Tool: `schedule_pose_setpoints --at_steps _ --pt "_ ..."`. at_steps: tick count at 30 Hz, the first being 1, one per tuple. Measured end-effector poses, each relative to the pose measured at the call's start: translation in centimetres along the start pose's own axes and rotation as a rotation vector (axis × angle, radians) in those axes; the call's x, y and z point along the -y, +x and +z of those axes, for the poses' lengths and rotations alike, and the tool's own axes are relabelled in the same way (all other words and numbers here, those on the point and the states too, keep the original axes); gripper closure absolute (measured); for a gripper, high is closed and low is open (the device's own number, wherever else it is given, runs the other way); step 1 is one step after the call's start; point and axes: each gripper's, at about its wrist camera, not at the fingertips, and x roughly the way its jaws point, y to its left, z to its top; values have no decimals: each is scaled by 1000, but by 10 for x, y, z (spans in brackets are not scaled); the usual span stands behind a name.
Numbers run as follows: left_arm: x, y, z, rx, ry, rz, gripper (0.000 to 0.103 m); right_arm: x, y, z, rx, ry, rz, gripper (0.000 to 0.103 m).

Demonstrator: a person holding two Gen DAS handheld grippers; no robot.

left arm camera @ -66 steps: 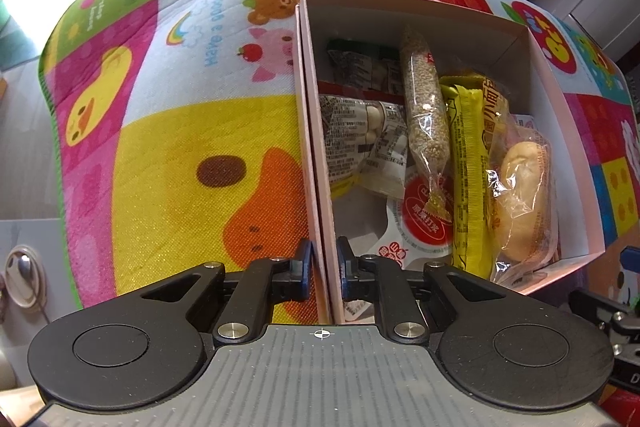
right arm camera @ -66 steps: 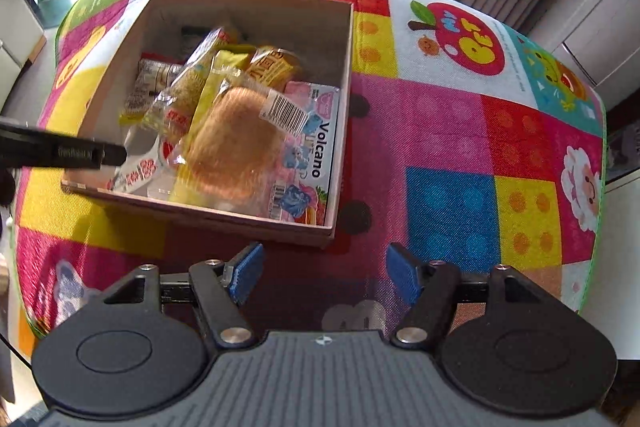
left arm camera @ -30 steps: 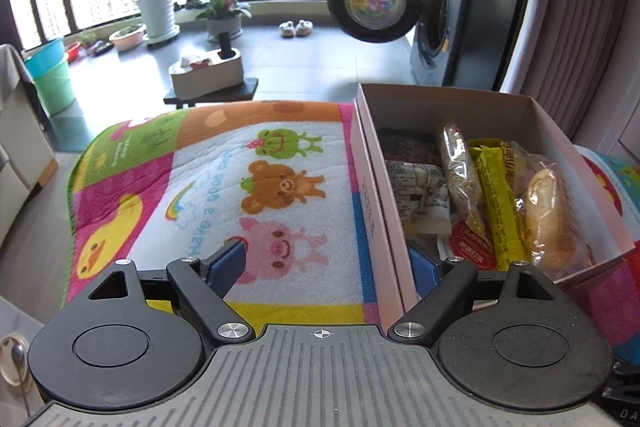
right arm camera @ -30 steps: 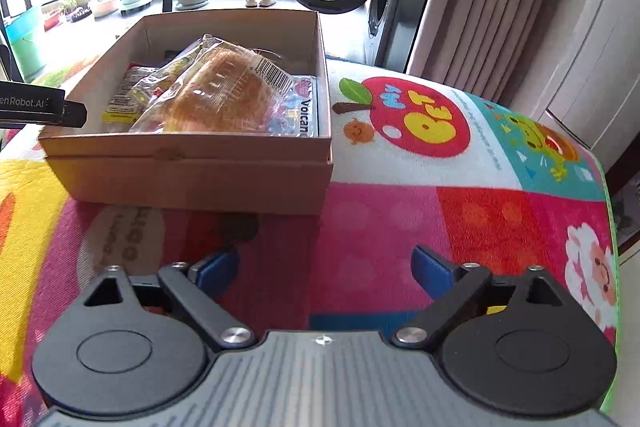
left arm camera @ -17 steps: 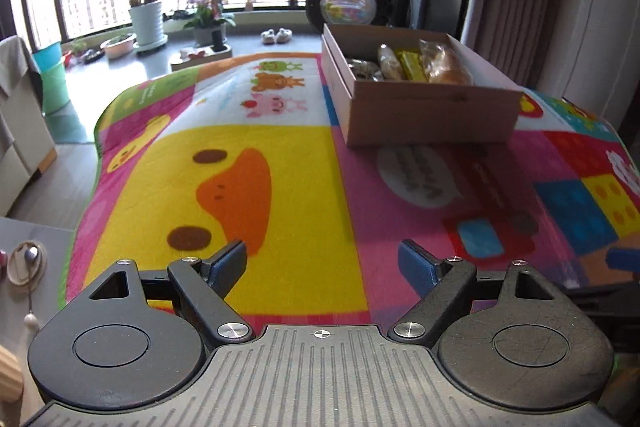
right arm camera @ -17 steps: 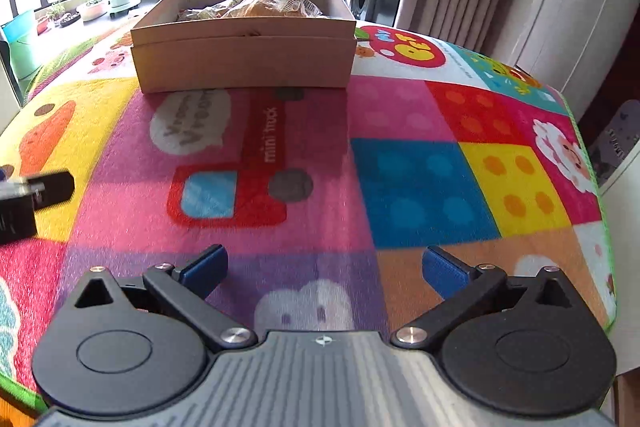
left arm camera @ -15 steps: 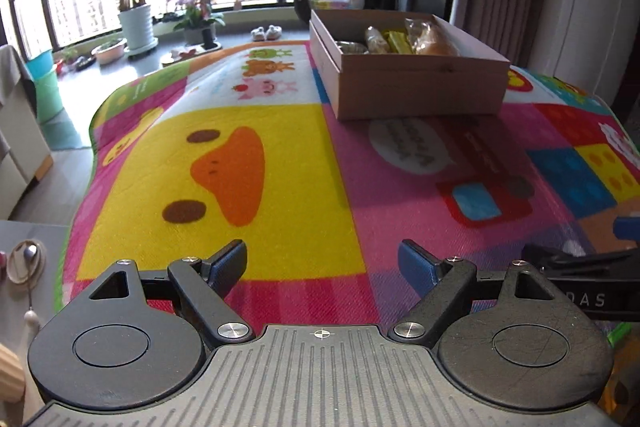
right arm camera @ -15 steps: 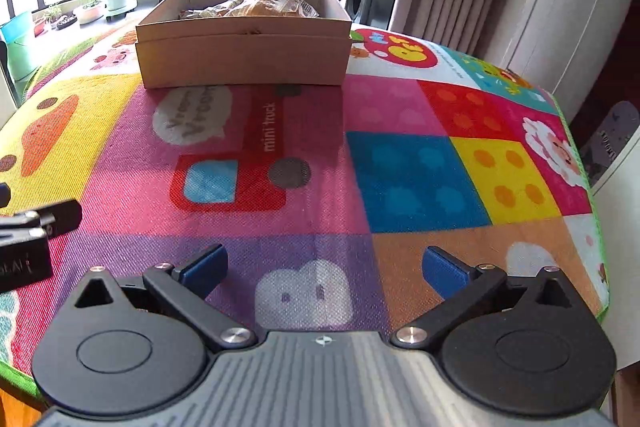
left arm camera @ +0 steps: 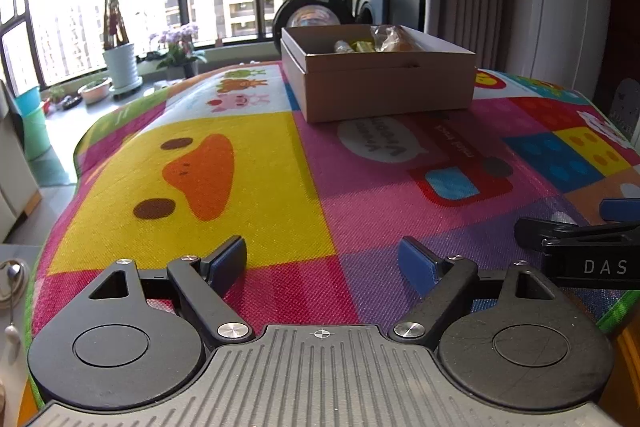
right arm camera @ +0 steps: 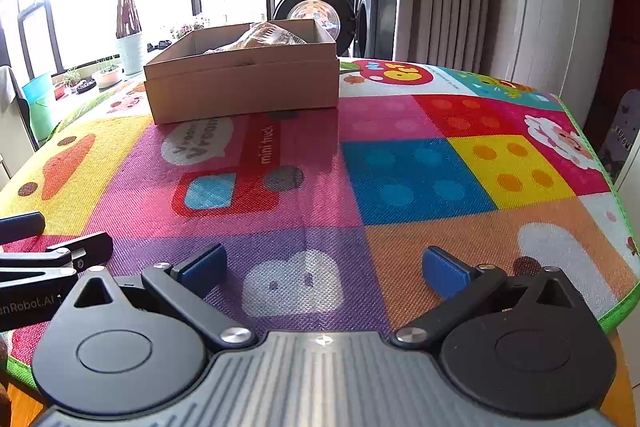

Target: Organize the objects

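Left tongs [left arm camera: 322,261], black with blue pads: spread wide, empty, low over the near edge of the tabletop [left arm camera: 248,187] under its bright cartoon-print mat; right tongs [right arm camera: 324,267], same build: likewise spread wide and empty, just beside the left pair. Shallow brown cardboard box [right arm camera: 242,83] with clear-wrapped snack packets [right arm camera: 260,37] inside: at the far end of the mat, well apart from both tongs, no loose item visible on the mat between. Step in hand, judged: packing apparently complete, tongs parked clear; next move, if any, calls for a long forward reach to the box.
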Motion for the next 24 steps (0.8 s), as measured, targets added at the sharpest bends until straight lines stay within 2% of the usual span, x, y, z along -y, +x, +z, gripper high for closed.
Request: schedule_pose_setpoints --at_steps 8,13,24 --pt "0 3 1 -10 -13 -2 13 -1 -1 -1 1 1 0 0" --pt "3 9 4 -18 -21 5 8 -2 -1 -3 2 1 -1 0" --pt "3 10 5 -18 -18 11 7 2 2 0 0 -7 23 0"
